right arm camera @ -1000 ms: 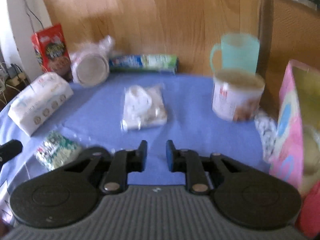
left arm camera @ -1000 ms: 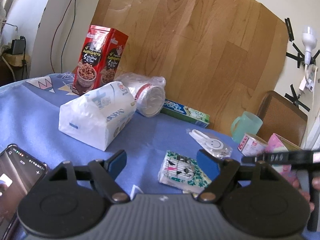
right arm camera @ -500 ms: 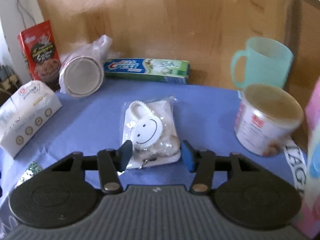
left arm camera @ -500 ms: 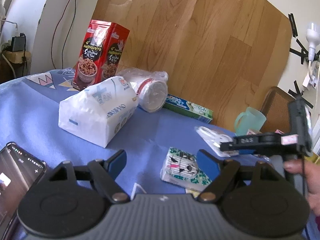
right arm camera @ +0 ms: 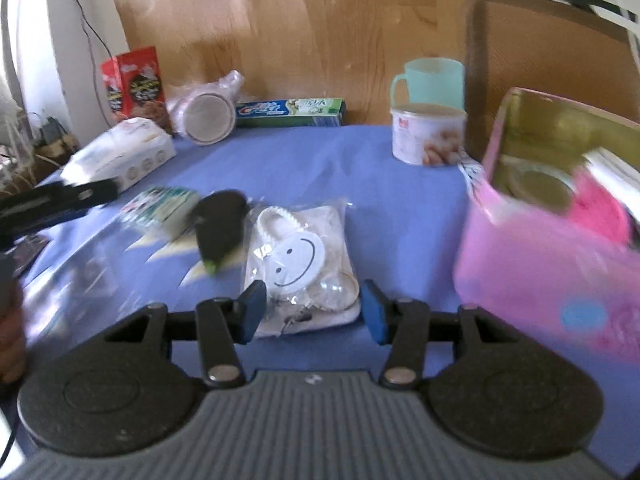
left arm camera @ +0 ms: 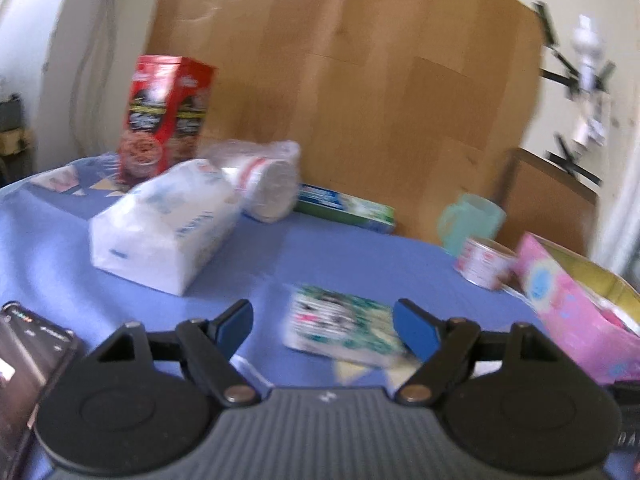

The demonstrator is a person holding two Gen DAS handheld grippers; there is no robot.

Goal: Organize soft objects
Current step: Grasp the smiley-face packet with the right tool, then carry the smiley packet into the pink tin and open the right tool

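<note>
A clear-wrapped pouch with a smiley-face tag (right arm camera: pixel 296 256) sits between the blue pads of my right gripper (right arm camera: pixel 312 308), which is shut on its near end just over the blue tablecloth (right arm camera: pixel 360 168). An open pink box (right arm camera: pixel 540 272) stands close on the right, with pink items inside. My left gripper (left arm camera: pixel 324 320) is open; a green patterned tissue pack (left arm camera: pixel 344 324) lies on the cloth just ahead, close to its right pad. A large white tissue pack (left arm camera: pixel 168 232) lies further back on the left.
Along the wooden back panel stand a red snack box (left arm camera: pixel 164 116), a bagged stack of cups (left arm camera: pixel 268 188), a toothpaste box (left arm camera: pixel 344 208), a teal mug (left arm camera: pixel 472 220) and a small can (left arm camera: pixel 484 260). A phone (left arm camera: pixel 24 360) lies near left. A person's hand shows in the right wrist view.
My right gripper went forward, spread its jaws around the smiley pouch, then drew back with it toward the pink box. The pouch and right gripper left the left wrist view.
</note>
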